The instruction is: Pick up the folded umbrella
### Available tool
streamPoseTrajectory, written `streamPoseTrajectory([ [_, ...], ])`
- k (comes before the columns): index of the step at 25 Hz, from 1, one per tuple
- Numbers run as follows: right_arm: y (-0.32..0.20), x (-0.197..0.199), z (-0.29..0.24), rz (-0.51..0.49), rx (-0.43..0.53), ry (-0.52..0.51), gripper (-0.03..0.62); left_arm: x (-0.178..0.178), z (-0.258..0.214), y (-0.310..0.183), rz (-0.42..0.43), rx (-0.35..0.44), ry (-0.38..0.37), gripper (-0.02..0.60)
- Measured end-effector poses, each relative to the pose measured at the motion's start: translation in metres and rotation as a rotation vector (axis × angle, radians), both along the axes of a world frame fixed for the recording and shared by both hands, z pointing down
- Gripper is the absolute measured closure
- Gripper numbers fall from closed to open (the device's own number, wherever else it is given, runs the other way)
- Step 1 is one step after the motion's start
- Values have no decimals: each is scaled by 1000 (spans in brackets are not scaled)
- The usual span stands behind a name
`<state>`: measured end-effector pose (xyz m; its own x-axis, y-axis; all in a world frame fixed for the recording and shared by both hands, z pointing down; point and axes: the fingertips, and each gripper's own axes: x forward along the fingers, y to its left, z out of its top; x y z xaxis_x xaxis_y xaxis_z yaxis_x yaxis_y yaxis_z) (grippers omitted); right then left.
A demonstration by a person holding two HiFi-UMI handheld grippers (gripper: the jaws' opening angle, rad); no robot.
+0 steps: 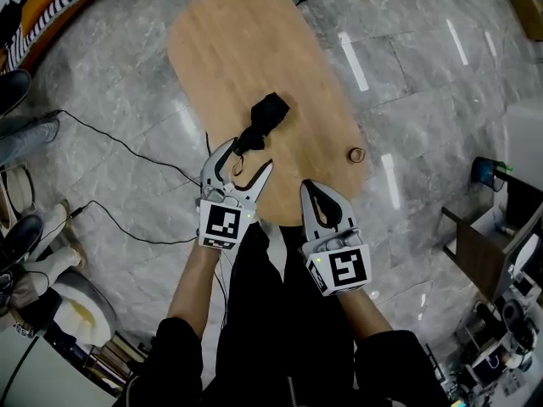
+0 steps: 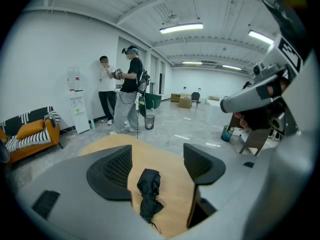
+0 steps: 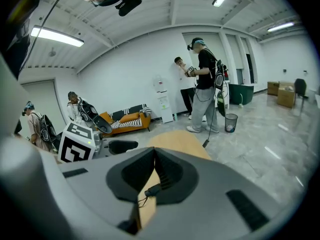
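One folded umbrella (image 1: 265, 117), black, flat on the oval wooden table (image 1: 246, 41), toward the table's near end and roughly on its midline. Soft, crumpled fabric bunched into a short bundle. Thick and blunt at the end farther up the table, narrowing to a thin twisted end with a bit of cord trailing toward the table's near edge. Not lifted, resting on the wood along its whole length.

Left gripper (image 1: 249, 158) over the table's near end, jaws spread wide, one on each side of the umbrella's thin end. Nothing pinched. Contact with the fabric not clear from either view. In the left gripper view, the bundle centred in the gap between the two ribbed pads (image 2: 112, 171), with bare wood of the table on both sides of it.

Right gripper (image 1: 307, 185) at the table's near edge, right of the table's midline. Jaws pressed together tip to tip, holding nothing.

Small round brown piece (image 1: 356, 153) close to the table's right edge.
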<state>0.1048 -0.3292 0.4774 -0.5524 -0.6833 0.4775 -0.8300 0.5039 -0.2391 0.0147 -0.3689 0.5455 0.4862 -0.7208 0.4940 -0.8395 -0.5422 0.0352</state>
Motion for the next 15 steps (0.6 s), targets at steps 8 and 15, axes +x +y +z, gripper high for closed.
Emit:
streamPoseTrajectory([
  [8, -9, 13, 20, 42, -18, 12, 583, 2, 35, -9, 7, -29, 3, 262],
  [15, -14, 16, 35, 59, -32, 9, 583, 1, 60, -23, 9, -41, 3, 262],
])
